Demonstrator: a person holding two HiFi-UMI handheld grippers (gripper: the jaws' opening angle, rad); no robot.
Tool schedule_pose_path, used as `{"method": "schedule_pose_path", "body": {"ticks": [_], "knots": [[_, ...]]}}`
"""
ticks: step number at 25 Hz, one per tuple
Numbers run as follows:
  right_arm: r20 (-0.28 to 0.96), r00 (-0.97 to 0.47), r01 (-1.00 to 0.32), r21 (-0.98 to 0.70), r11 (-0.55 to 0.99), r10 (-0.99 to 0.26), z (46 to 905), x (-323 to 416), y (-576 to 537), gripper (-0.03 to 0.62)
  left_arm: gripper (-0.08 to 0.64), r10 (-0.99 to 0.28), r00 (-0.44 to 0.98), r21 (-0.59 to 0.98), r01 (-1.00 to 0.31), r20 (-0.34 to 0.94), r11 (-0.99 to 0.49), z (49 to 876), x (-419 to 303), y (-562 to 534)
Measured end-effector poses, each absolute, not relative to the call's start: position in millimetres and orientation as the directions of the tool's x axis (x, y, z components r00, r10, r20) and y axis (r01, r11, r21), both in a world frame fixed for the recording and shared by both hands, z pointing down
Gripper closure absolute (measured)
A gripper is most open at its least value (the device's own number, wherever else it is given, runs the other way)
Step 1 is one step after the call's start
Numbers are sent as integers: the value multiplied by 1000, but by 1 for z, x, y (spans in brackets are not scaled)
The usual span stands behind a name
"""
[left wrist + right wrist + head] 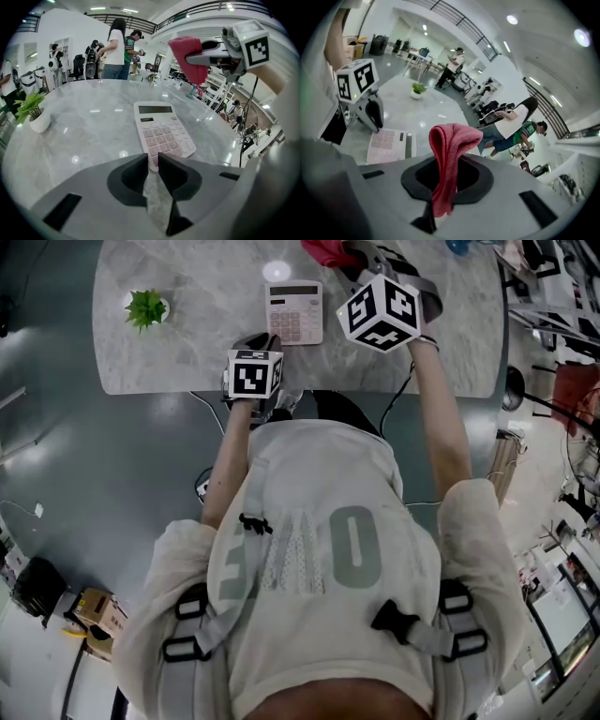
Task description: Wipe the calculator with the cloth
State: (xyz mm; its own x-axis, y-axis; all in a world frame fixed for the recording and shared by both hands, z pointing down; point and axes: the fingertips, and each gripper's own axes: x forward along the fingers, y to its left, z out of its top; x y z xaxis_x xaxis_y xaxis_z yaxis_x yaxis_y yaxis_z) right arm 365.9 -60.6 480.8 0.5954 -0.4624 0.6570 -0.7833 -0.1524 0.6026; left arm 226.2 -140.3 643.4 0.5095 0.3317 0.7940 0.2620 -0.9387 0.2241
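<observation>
The calculator [161,131] lies flat on the marble table [70,136], with the keys up. The left gripper [153,162] has its jaws drawn almost together on the near left corner of the calculator, and I judge that it pinches this corner to hold the device in place. The right gripper [449,176] is clamped on the red cloth [453,138], which stands out of the jaws as a folded bunch. In the left gripper view this cloth hangs in the air beyond the far right corner of the calculator and does not touch it. So the step in hand is, I think, to bring the cloth down onto the keys. To do it well, the right gripper should descend so that the soft fold meets the surface first, not the hard jaw tips. Then it should pass from the display toward the near edge with light pressure. The left gripper should hold firm, because the smooth table probably lets the calculator slide. The small potted plant [33,110] stands well apart and is no obstacle.
</observation>
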Motion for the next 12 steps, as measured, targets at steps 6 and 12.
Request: {"method": "schedule_pose_path", "body": {"ticks": [6, 12], "knots": [[753, 537, -808, 589, 26, -380, 535, 357, -74, 537, 480, 345, 506, 247, 251, 791, -936, 643, 226, -140], [812, 514, -821, 559, 113, -276, 575, 347, -69, 537, 480, 350, 507, 258, 244, 788, -935, 643, 226, -140]]}}
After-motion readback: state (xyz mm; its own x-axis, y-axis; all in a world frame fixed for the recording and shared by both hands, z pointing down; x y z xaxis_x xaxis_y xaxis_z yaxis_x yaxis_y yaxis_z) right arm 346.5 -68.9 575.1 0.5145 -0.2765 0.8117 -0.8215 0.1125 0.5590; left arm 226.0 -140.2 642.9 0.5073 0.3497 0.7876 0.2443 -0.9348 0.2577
